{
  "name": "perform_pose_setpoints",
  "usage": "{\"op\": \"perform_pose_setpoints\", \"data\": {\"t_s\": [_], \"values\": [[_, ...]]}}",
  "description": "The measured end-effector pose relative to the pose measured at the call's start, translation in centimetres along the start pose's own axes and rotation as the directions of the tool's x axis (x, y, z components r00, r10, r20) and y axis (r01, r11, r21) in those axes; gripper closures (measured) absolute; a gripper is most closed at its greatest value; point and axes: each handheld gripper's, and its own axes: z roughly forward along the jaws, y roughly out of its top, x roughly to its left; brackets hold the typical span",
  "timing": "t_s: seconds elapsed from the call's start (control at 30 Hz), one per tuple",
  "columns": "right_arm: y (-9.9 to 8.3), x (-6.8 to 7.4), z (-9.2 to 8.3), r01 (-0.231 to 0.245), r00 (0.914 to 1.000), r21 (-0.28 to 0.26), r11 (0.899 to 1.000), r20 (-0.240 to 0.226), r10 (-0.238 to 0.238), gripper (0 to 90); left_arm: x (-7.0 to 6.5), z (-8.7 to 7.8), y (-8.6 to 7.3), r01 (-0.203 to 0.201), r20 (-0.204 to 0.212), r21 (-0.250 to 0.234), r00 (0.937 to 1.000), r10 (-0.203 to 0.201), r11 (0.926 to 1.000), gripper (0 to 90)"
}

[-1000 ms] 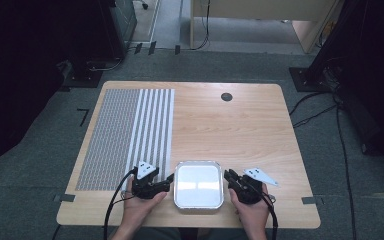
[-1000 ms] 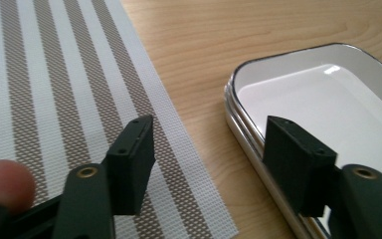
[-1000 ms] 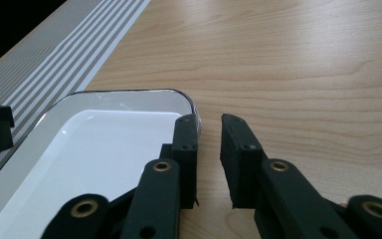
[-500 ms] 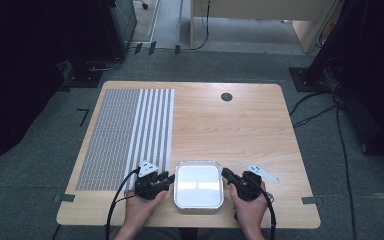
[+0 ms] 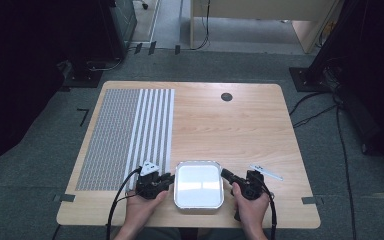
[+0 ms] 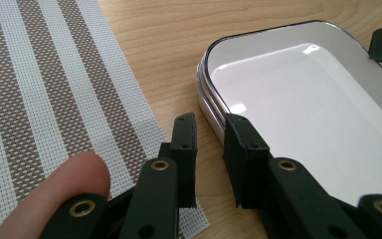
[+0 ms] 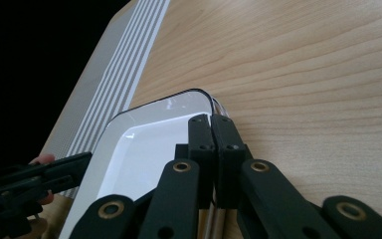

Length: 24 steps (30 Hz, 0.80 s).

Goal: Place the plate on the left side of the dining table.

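Jaws first, from the high view: I see my left gripper (image 5: 166,181) at the left edge of the white tray (image 5: 199,184) and my right gripper (image 5: 227,174) at its right edge, the tray sitting near the front of the wooden table (image 5: 230,130), beside the striped mat (image 5: 130,130). Left gripper view — jaws apart, one outside the tray's (image 6: 298,94) rim, one over it, a fingertip (image 6: 59,189) low left. Right gripper view — jaws pressed together on the tray's (image 7: 144,144) rim.
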Motion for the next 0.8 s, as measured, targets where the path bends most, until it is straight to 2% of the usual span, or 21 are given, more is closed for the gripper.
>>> {"op": "perform_pose_setpoints", "data": {"t_s": [0.13,0.27,0.37,0.47,0.57,0.73,0.8], "values": [[0.0,0.1,-0.2,-0.011,0.9999,-0.008,1.0,-0.008,0.011,89.1,0.0,0.1,0.0,0.002,0.0,0.004,1.0,-0.002,1.0,75.9],[0.0,0.2,-0.5,-0.041,0.9989,-0.011,0.999,-0.024,0.041,89.1,0.0,0.1,0.0,0.003,-0.002,0.007,1.0,-0.003,1.0,75.8],[0.0,0.3,-0.6,-0.041,0.999,-0.012,0.999,-0.019,0.04,88.9,-0.1,0.1,0.0,0.001,-0.002,0.008,1.0,-0.001,1.0,75.8],[-0.2,0.6,-0.5,-0.043,0.999,0.005,0.999,0.011,0.043,87.1,-0.1,0.1,0.0,-0.004,-0.006,0.01,1.0,0.004,0.9999,76.2],[-0.3,0.8,-0.5,-0.031,0.9994,0.002,1.0,0.017,0.031,85.8,-0.1,0.1,-0.1,-0.005,-0.008,0.008,1.0,0.005,0.9999,76.3],[-0.6,1.4,-0.3,0.026,0.996,0.042,0.999,0.084,-0.029,85.6,-0.3,0.1,-0.1,-0.005,-0.014,0.003,0.9999,0.005,1.0,77.1],[-0.6,1.6,-0.3,0.036,0.9947,0.045,0.998,0.094,-0.04,85.9,-0.3,0.1,-0.1,-0.008,-0.015,0.004,0.9999,0.008,1.0,76.7]]}}
